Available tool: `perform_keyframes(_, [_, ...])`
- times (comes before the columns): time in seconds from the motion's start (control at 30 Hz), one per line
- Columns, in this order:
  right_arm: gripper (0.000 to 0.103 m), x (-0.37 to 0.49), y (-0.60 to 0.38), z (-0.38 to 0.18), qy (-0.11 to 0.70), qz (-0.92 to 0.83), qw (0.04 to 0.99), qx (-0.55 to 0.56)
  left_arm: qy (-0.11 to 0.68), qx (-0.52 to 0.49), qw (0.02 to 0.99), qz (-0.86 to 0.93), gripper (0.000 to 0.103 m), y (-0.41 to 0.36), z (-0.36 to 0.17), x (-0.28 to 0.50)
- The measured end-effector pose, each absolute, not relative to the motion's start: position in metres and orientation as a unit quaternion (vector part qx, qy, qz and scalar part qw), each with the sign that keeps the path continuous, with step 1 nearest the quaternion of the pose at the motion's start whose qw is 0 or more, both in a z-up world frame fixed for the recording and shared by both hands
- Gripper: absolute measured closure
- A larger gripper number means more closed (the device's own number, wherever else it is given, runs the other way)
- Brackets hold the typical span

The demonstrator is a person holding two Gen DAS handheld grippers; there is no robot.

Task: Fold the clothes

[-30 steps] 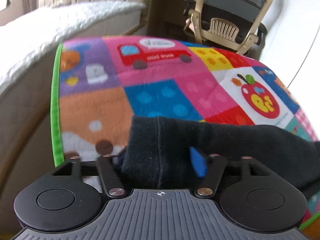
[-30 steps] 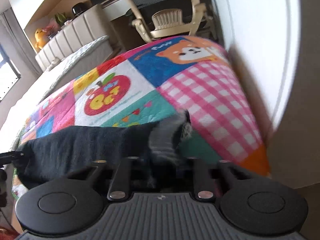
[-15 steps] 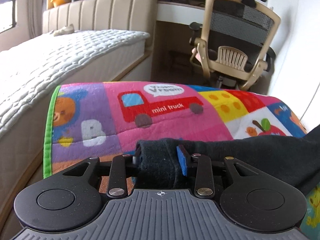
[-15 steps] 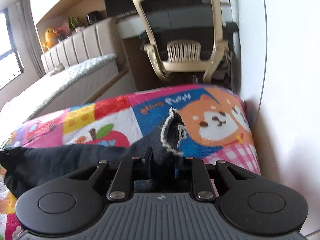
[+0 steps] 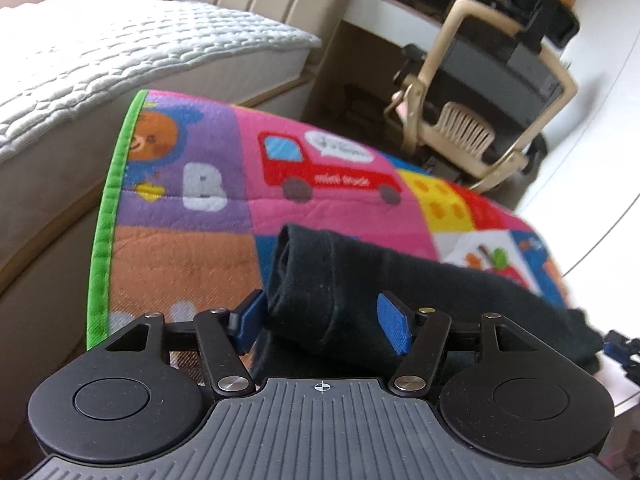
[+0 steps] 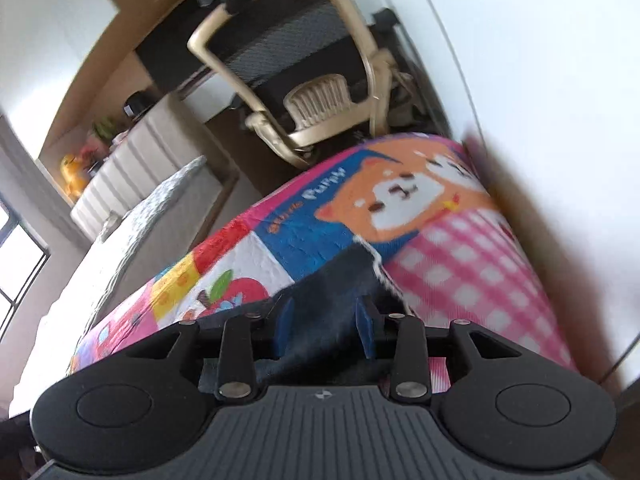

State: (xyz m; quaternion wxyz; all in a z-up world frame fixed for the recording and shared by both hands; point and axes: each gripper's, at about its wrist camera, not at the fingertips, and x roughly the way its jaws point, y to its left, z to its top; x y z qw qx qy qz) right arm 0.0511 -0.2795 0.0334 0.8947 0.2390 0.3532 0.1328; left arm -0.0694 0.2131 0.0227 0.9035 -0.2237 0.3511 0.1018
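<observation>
A black garment lies folded in a long band across the colourful play mat. Its rolled left end sits between the blue pads of my left gripper, whose jaws are opening; the right pad stands clear of the cloth. The garment's frayed right end lies on the mat between the pads of my right gripper. Its jaws are opening too, with the cloth slack between them. The other gripper's tip shows at the left wrist view's right edge.
A bed with a white quilted cover runs along the mat's left side. A beige office chair and a desk stand beyond the mat's far edge. A white wall borders the mat on the right.
Half a second ago both grippers pinched the garment's ends; now both sets of pads stand wider apart with the cloth resting on the mat. Both views have rolled.
</observation>
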Motion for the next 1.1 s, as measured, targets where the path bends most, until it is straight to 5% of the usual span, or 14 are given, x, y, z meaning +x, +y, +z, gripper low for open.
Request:
perform_keyframes(0.13, [0.070,0.056,-0.271,0.017,0.365,0.129,0.891,0.238,0.360,-0.220,0.900,0.106,0.038,0.209,0.009,-0.059])
perform_keyframes(0.23, [0.090,0.057,-0.266,0.015,0.356,0.127,0.901,0.213,0.357,-0.199,0.905,0.117,0.051,0.206,0.007,-0.058])
perform_keyframes(0.3, [0.095,0.055,-0.270,0.019,0.348,0.135,0.901,0.222,0.347,-0.185,0.911,0.119,0.060,0.203,0.011,-0.061])
perform_keyframes(0.73, [0.099,0.004,-0.306,0.050,0.325,0.144,0.899,0.256,0.314,-0.194,0.927,0.072,0.064,0.198,0.047,-0.117])
perform_keyframes(0.9, [0.093,0.010,-0.309,0.034,0.354,0.136,0.884,0.275,0.343,-0.197,0.914,0.084,0.062,0.197,0.032,-0.130])
perform_keyframes(1.03, [0.063,0.028,-0.290,0.018,0.379,0.180,0.841,0.341,0.337,-0.205,0.915,0.082,0.061,0.197,0.032,-0.130])
perform_keyframes(1.1, [0.063,0.039,-0.276,0.008,0.396,0.195,0.822,0.361,0.338,-0.203,0.915,0.083,0.062,0.196,0.033,-0.128])
